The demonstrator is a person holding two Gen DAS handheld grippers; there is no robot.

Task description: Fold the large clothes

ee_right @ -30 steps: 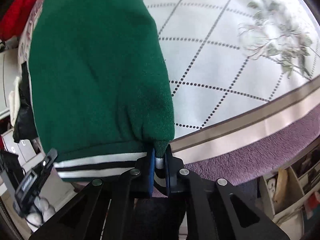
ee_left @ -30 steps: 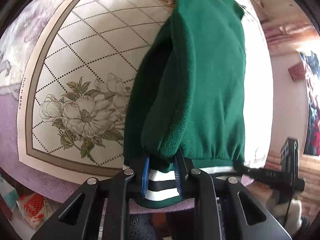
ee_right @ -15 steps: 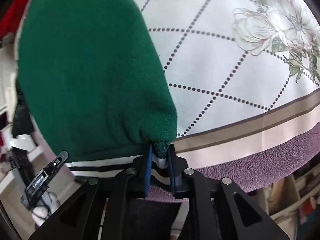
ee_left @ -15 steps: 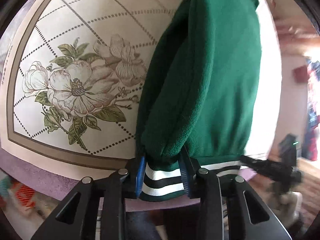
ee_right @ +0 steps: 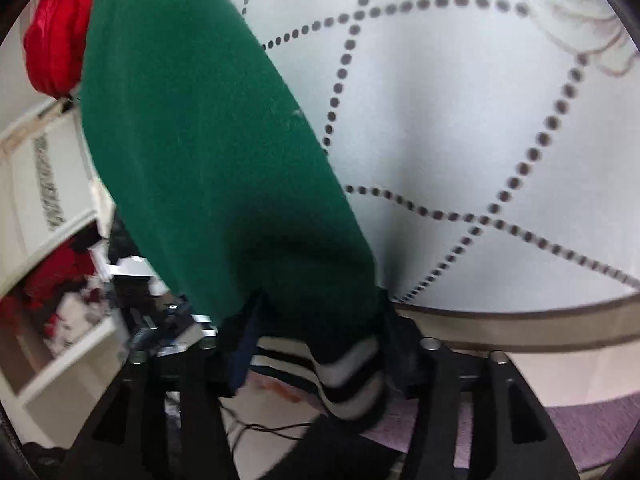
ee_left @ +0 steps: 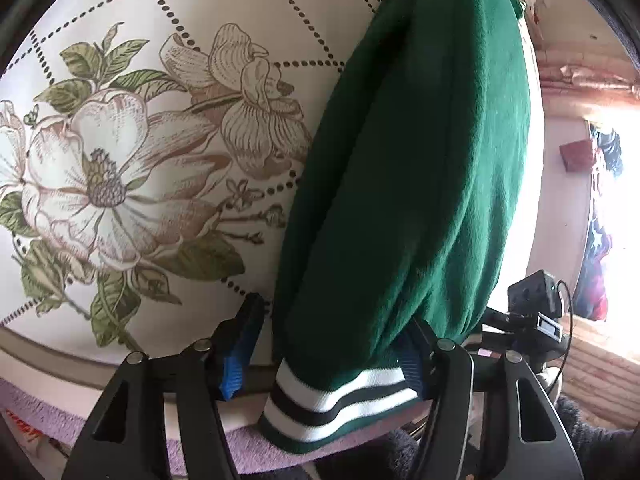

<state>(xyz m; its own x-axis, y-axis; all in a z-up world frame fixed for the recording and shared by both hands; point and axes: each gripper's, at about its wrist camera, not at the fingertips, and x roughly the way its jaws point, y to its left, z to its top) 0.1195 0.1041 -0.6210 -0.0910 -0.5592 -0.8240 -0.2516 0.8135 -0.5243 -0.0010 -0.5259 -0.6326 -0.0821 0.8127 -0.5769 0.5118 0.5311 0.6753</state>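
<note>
Floral bedspread: underlies everything. Green sweater: folded lengthwise on bedspread, striped hem at its near edge. Left tongs, right tongs: jaws just opened, hem between, released; fold laid.

Left gripper tilted steeply down, jaws just opening, pads spread apart; right gripper angled down too, jaws also just opening wide
</note>
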